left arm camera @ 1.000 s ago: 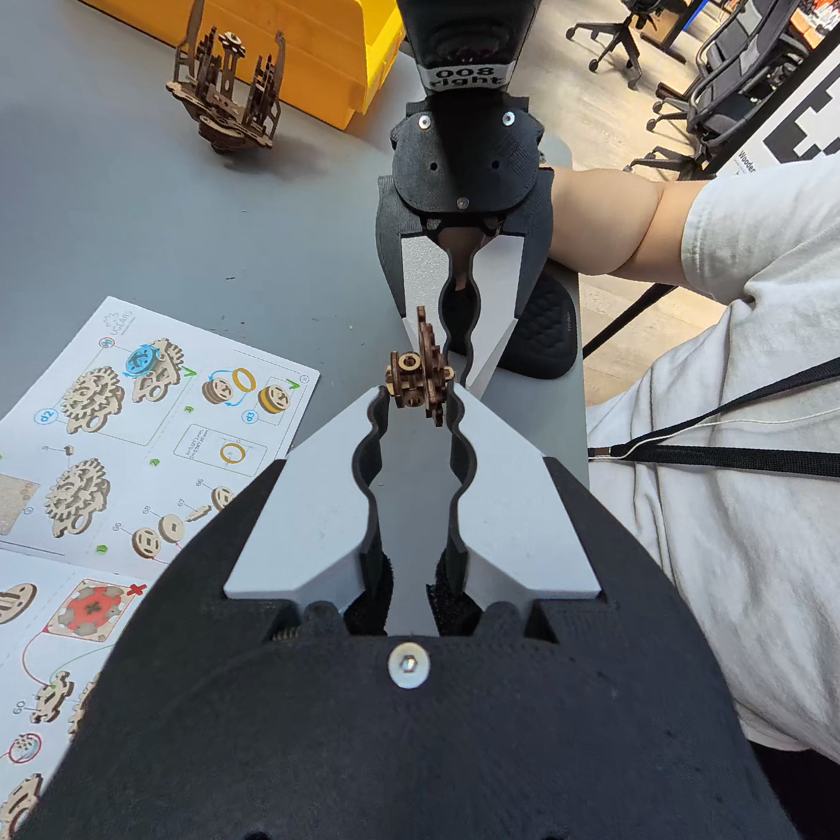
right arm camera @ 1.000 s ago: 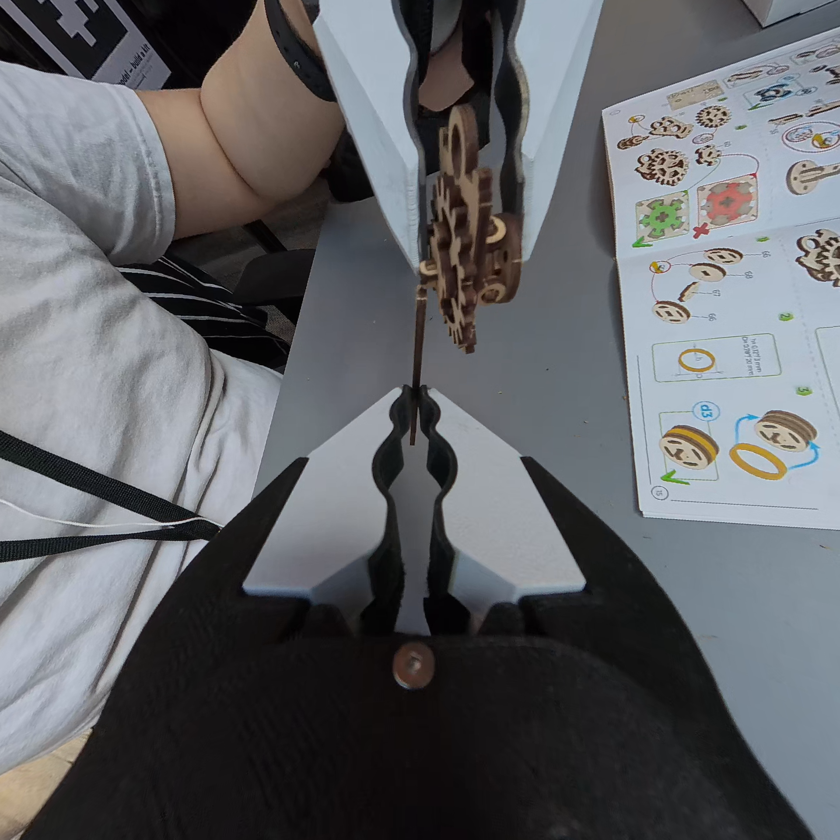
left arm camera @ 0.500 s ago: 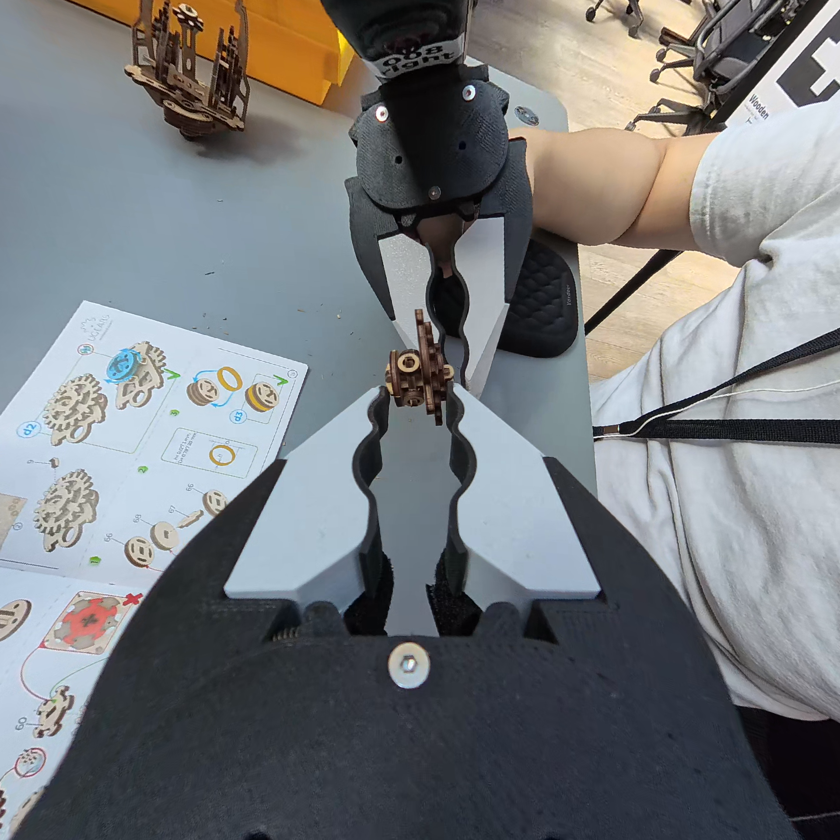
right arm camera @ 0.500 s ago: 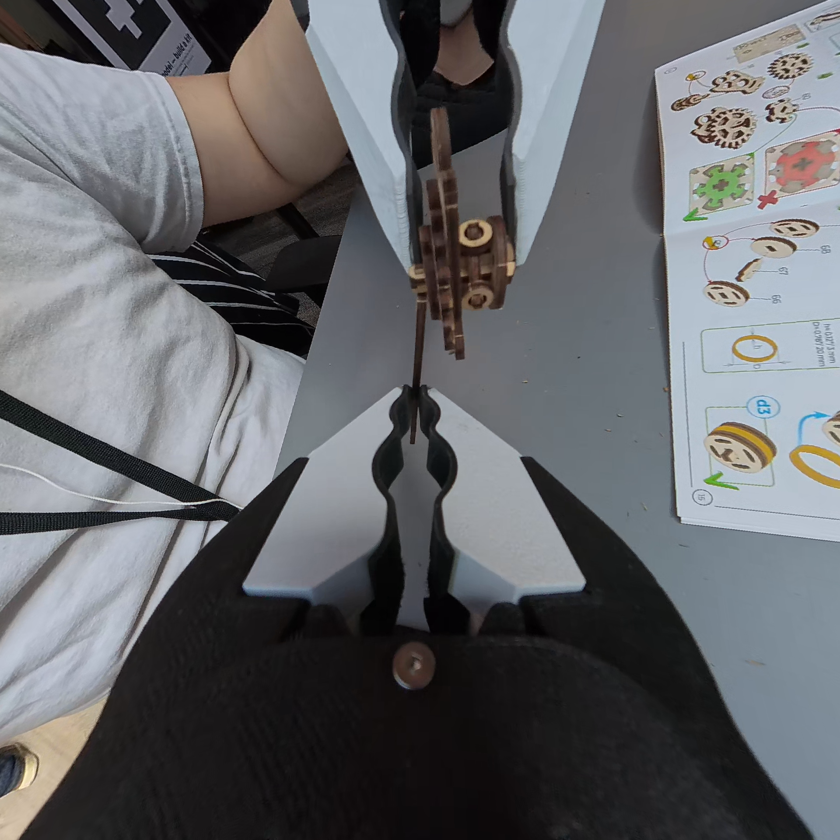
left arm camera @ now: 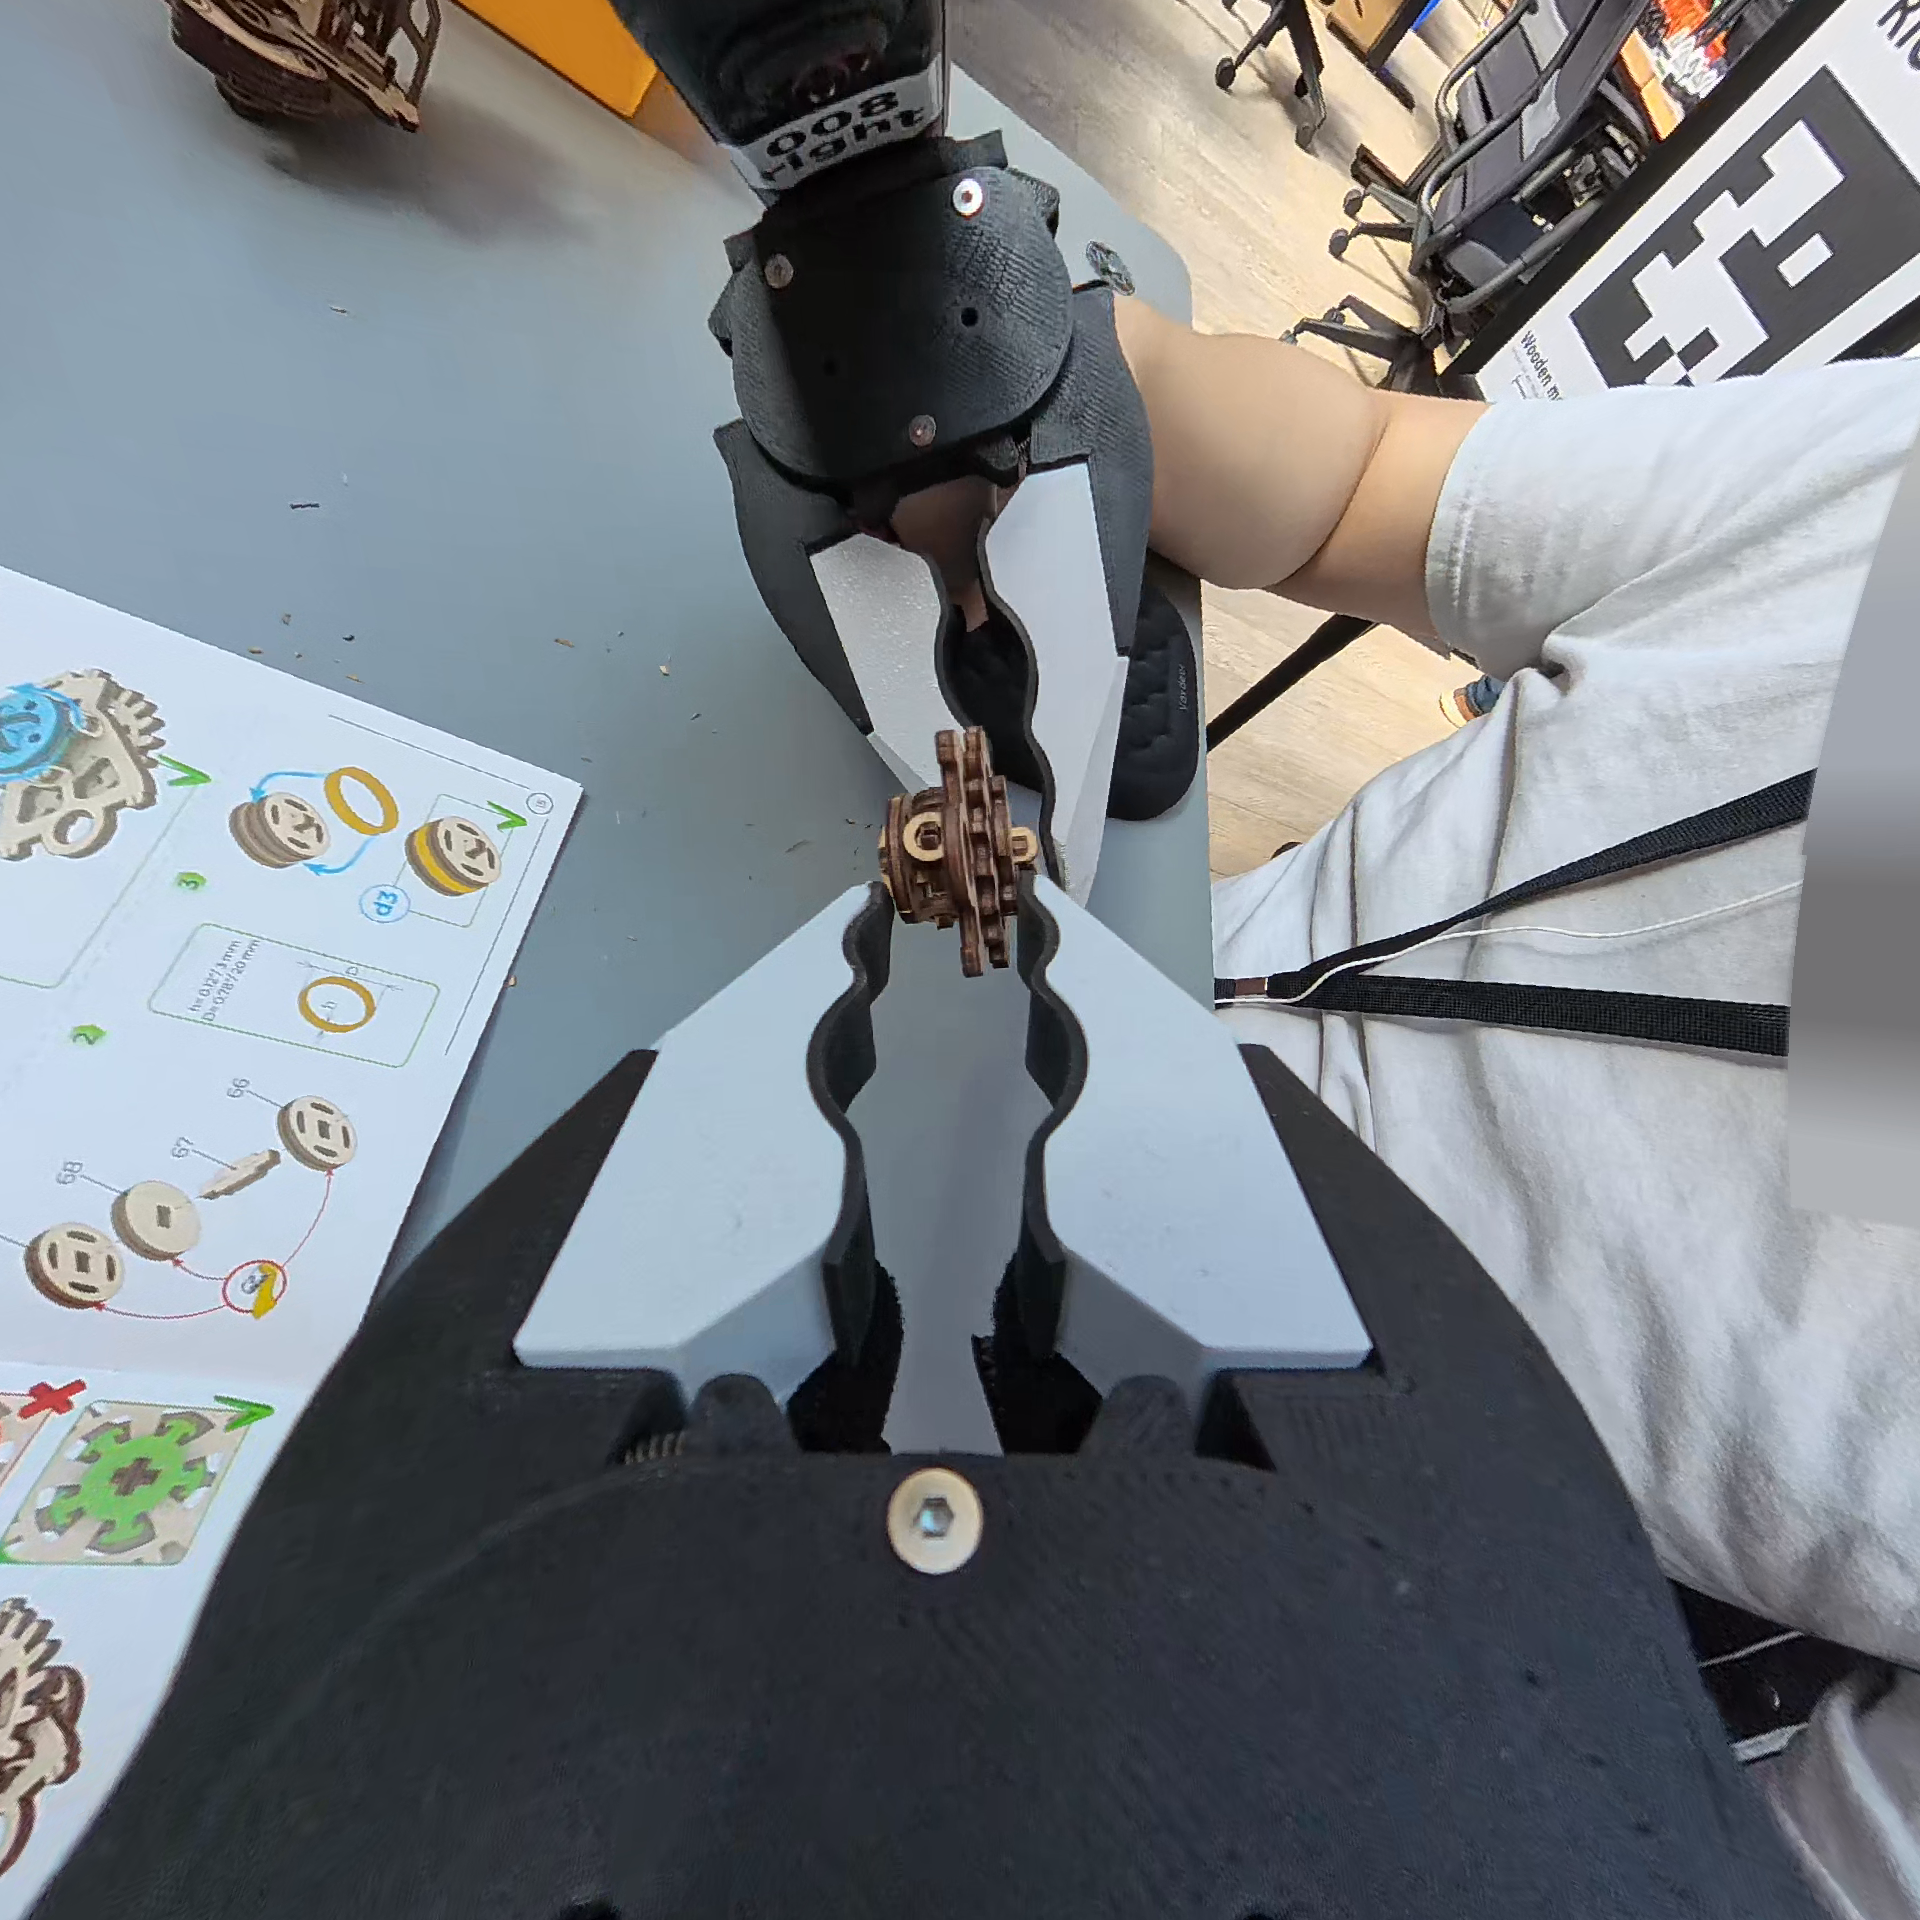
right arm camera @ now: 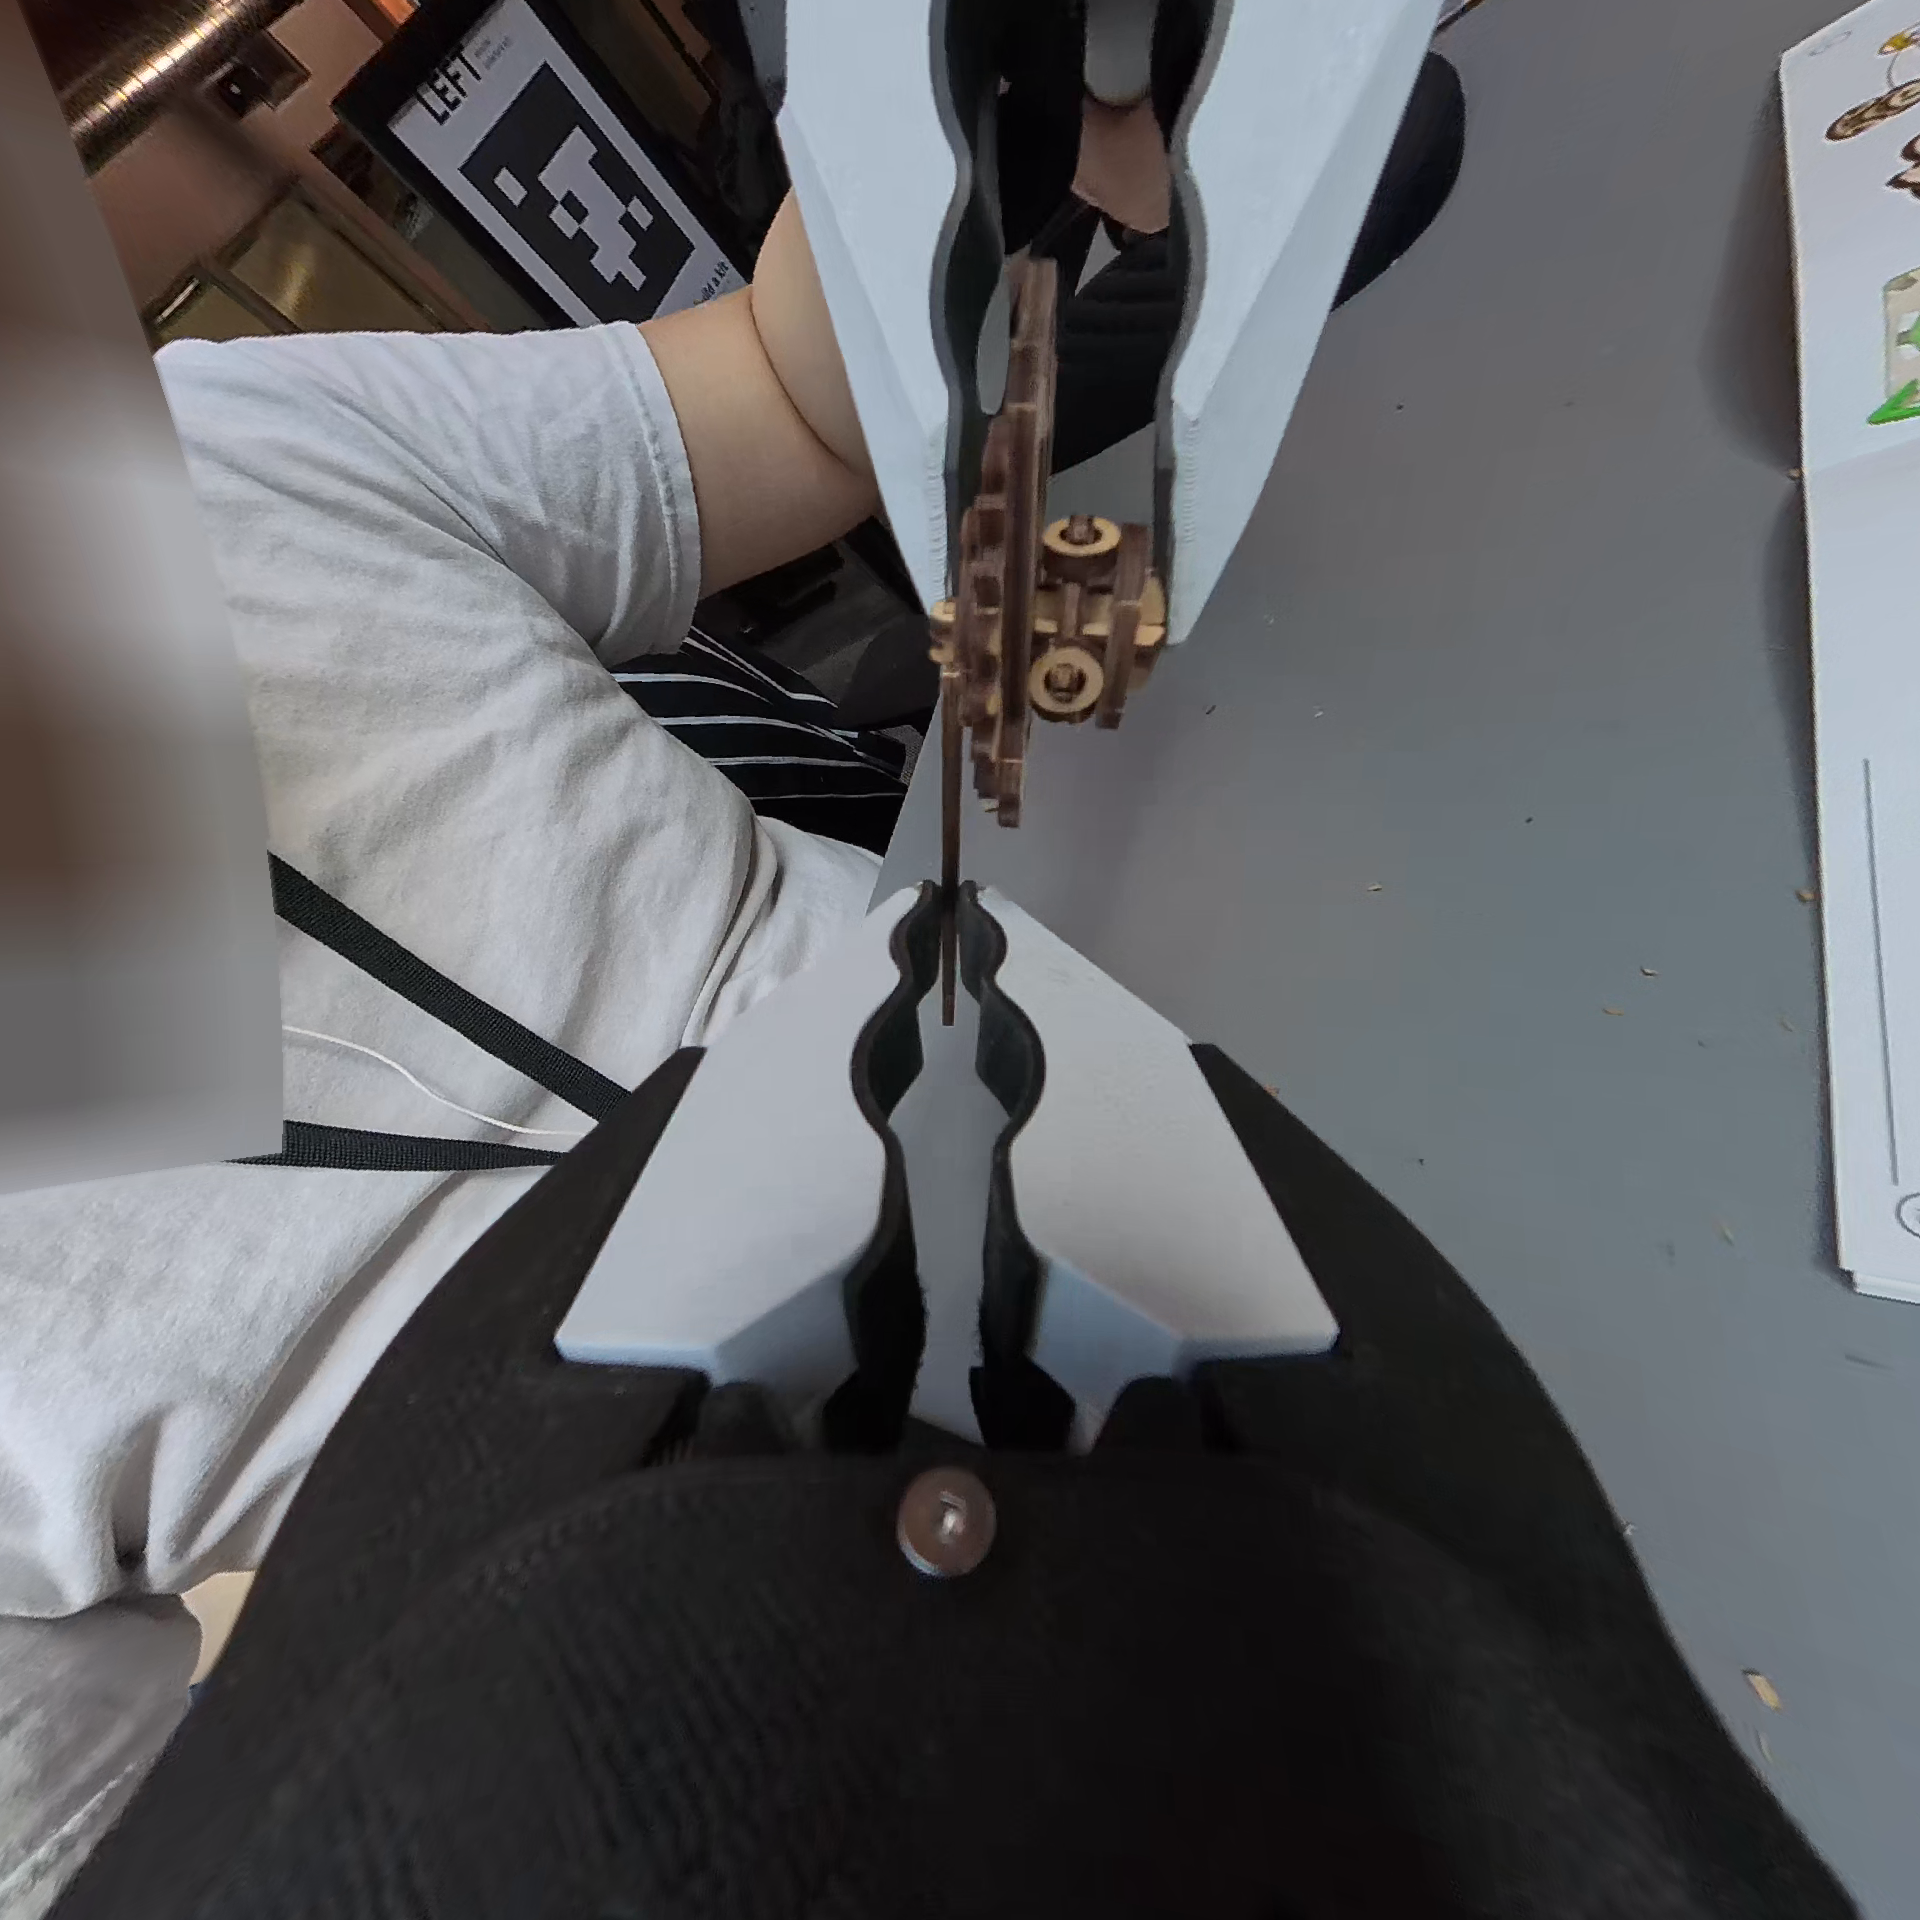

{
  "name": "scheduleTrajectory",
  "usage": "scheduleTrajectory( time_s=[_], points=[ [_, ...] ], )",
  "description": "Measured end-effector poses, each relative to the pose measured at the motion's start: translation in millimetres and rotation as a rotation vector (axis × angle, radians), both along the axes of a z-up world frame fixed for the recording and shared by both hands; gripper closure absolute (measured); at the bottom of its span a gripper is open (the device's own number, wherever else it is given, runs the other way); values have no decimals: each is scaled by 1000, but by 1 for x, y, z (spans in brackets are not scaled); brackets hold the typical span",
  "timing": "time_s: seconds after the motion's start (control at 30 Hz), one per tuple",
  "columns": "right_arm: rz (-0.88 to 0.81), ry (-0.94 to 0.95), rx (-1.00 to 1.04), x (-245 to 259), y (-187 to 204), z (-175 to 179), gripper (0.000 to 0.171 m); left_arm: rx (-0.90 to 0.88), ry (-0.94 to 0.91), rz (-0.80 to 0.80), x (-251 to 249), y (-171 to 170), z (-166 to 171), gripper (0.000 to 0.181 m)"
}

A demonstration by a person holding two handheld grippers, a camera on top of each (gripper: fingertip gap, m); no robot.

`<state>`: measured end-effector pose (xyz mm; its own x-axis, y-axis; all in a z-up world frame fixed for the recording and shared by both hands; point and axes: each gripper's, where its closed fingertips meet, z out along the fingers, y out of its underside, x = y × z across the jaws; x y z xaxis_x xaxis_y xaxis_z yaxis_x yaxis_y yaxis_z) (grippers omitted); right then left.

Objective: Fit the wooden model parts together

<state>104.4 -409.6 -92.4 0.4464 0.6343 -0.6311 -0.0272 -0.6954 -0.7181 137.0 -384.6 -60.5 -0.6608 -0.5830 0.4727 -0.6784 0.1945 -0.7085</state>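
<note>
My left gripper [left arm camera: 956,899] is shut on a small wooden gear assembly [left arm camera: 951,847] and holds it above the grey table [left arm camera: 468,416]. My right gripper [right arm camera: 943,896] faces it, shut on a thin flat wooden piece [right arm camera: 948,831] seen edge-on. The piece's far end touches the left side of the gear assembly [right arm camera: 1023,623]. In the left wrist view the right gripper [left arm camera: 1051,852] comes in from above, its tips right beside the gears. In the right wrist view the left gripper [right arm camera: 1060,613] hangs from the top edge.
A printed instruction sheet [left arm camera: 260,935] lies on the table to the left; it also shows in the right wrist view [right arm camera: 1860,727]. A built wooden model [left arm camera: 312,52] and a yellow bin [left arm camera: 613,62] stand at the back. A black pad [left arm camera: 1153,727] lies at the table's edge. The person's torso [left arm camera: 1558,1143] is close by. My right fingertips sit around 5 cm from my left ones. Both grippers' tips are roughly 30 cm from the built wooden model [left arm camera: 312,52].
Both grippers have swung a little while staying tip to tip. The gear assembly has turned slightly in view. The thin piece stays against the gears.
</note>
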Motion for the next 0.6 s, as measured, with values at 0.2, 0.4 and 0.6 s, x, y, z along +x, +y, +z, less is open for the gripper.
scheduleTrajectory(
  time_s=[0.2, 0.4, 0.6],
  points=[
    [-4, 3, -20, 0, 2, -8, 170, 89, 32, -7, -1, 4, -10, 159],
    [-71, -149, 78, 7, 13, -16, 169, 241, -7, -20, -2, 11, -9, 159],
    [-167, -291, 225, 18, 29, -15, 169, 432, -102, -29, -1, 20, -1, 159]
  ],
)
